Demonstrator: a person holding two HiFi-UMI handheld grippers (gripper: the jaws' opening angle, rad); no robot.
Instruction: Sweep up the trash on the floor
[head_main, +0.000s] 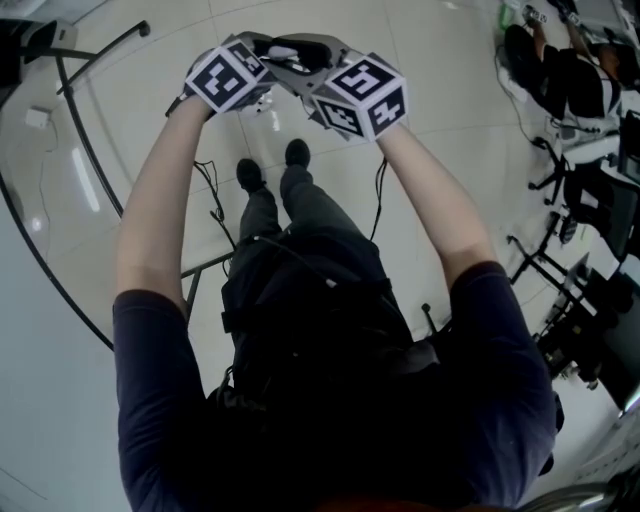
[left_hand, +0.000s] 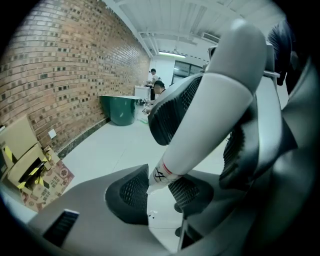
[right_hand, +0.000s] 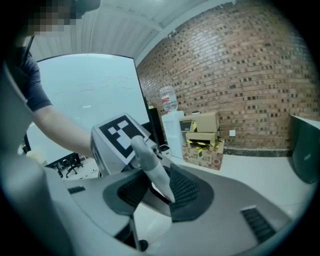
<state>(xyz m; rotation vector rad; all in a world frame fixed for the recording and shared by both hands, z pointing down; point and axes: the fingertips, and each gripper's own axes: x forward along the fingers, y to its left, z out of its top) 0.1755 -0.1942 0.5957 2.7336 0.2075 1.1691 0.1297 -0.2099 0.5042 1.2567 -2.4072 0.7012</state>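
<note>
In the head view the left gripper (head_main: 268, 50) and the right gripper (head_main: 316, 55) meet high above the person's shoes (head_main: 272, 165). What they carry is hidden under them, and on the pale floor (head_main: 440, 90) I can make out no trash and no brush. In the left gripper view a pale handle (left_hand: 210, 115) stands between the left jaws, which are closed on its thin end, where a red ring and a black cross are drawn. A little higher, the dark pads (left_hand: 170, 116) of the right gripper press on it from both sides. Its long axis runs from the low middle up and to the right, leaning back toward the camera, with the rounded end on top. In the right gripper view the handle lies between the right jaws, which are closed on it, and it rises to the upper left in front of the left gripper's cube (right_hand: 117, 136). So the handle is in the air, held by both tongs, well above the floor. I judge that the step in hand is carrying the tool to the trash, and that sweeping is not yet begun. The next move calls for finding the trash, bringing the lower end down to the floor, and keeping both grips firm so that the handle does not turn.
</note>
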